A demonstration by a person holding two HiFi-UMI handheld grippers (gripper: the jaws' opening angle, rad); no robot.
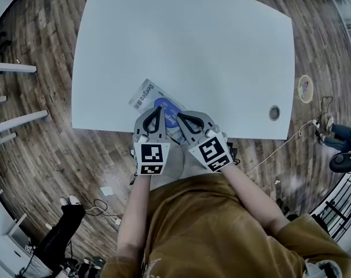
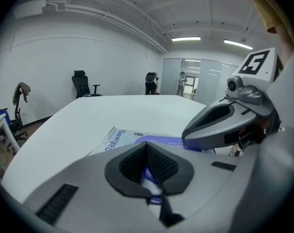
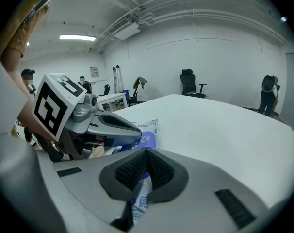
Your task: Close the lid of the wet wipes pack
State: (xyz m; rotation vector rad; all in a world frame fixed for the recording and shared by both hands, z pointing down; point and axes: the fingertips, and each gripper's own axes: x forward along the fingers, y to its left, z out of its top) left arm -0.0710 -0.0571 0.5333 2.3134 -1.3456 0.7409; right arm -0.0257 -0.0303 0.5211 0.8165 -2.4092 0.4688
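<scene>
Wet wipes pack (image 1: 145, 95) lies flat on the white desk (image 1: 193, 51), close to the edge nearest to the person, and it is turned at an angle to that edge. On its top face there is a blue oval patch (image 1: 163, 104); whether the lid is up or down cannot be made out. Both tools are over the near end of the pack, just beside each other. The left tool (image 1: 156, 109) has its jaws together at the tips, and in the left gripper view the pack (image 2: 119, 138) shows below them. The right tool (image 1: 179, 116) also has its jaws together, with the pack (image 3: 148, 131) lying under them. Around the desk is a wooden floor (image 1: 36, 155).
</scene>
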